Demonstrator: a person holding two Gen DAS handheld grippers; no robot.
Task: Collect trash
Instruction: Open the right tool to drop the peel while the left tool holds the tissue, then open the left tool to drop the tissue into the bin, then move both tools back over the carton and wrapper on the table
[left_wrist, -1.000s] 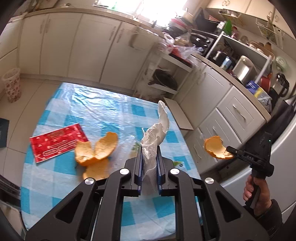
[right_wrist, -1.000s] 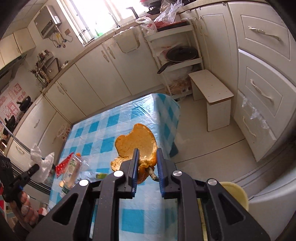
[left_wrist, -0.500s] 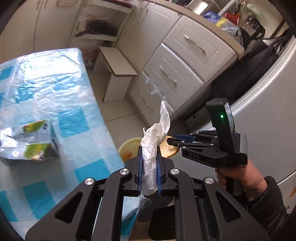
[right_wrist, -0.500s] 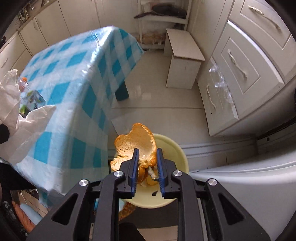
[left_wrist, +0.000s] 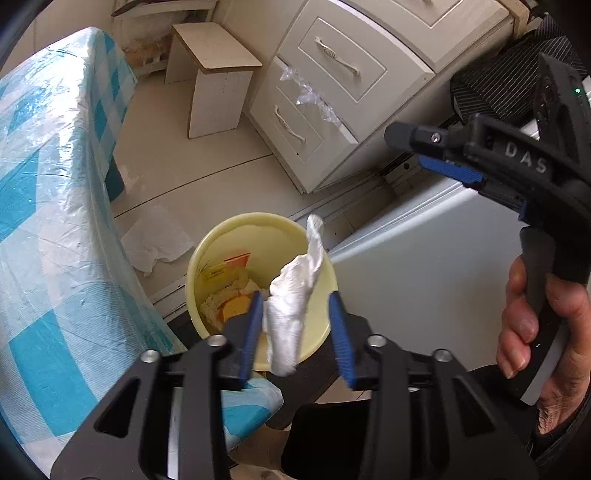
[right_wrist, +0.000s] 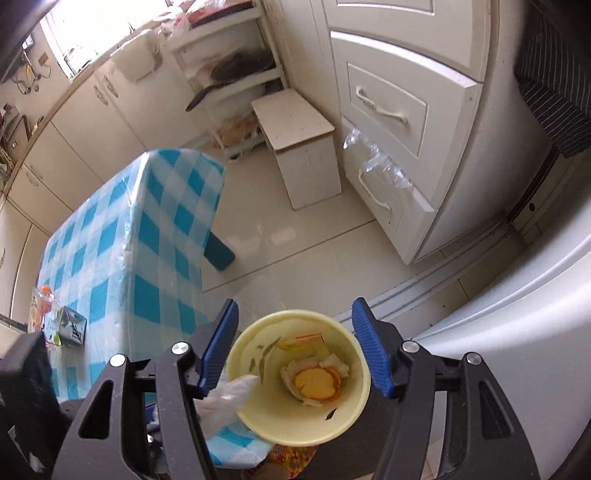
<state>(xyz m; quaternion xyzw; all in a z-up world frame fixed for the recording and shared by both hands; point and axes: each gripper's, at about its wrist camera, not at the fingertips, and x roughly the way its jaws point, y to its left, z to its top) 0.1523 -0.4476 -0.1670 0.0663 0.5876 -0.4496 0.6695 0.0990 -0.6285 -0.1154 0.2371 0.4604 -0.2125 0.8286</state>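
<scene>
Left wrist view, nearest, lower centre: the left gripper (left_wrist: 295, 328) stands partly open and its jaws are opening. The crumpled white tissue (left_wrist: 291, 295) sits between the blue pads, leaning on the left pad and clear of the right pad, so it appears released rather than gripped. Directly behind it, at frame centre, is the yellow bin (left_wrist: 207, 254), which holds orange peel (left_wrist: 236, 306) and a printed wrapper.

Right wrist view, lower centre: the right gripper (right_wrist: 295, 343) is wide and its jaws are opening, with nothing between the pads. The bin is seen through the gap, with the peel lying at its bottom. The tissue shows at the lower left, at the bin's near rim.

Procedure for the step in hand, as judged: keep the left gripper centred over the bin mouth, pointing down, until the tissue drops free; it may cling to the left pad. If it does, open wider rather than shake it sideways, as the tissue could fall outside the rim.

Farther, left of frame: the checked table (left_wrist: 48, 184). A white paper (left_wrist: 155, 243) lies on the floor between table and bin, probably still to be collected. Farthest, upper centre: a small stool (left_wrist: 218, 74) and drawers (left_wrist: 332, 96).
</scene>
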